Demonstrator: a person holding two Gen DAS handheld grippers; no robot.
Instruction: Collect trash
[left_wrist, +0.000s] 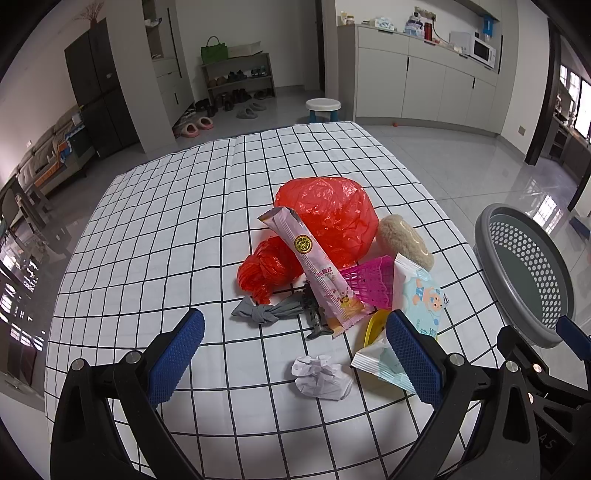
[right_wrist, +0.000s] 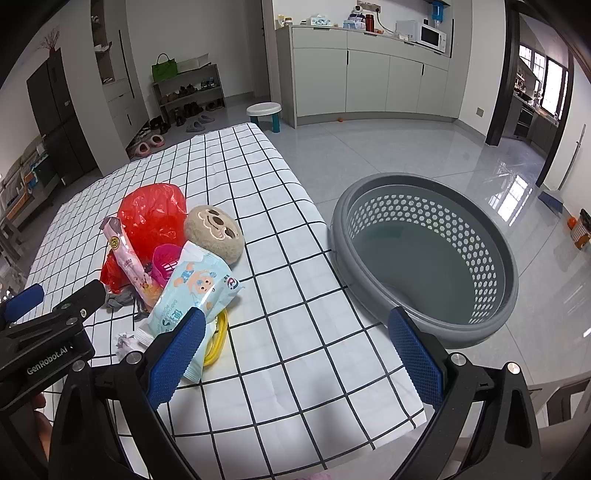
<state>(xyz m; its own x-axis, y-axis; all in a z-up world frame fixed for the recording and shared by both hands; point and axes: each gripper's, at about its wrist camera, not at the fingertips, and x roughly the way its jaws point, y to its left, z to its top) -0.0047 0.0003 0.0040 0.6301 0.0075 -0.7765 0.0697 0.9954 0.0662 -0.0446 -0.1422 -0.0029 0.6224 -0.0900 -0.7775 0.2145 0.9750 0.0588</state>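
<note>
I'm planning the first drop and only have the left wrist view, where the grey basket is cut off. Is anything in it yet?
Observer: No. The right wrist view shows the grey basket whole, and it holds nothing.
Operator: And the beige lump behind the wipes pack?
Observer: A round plush toy with a stitched face, right behind the wipes pack.
Operator: Is the right gripper free?
Observer: Yes, the right gripper is open, with only tablecloth between its fingers.
</note>
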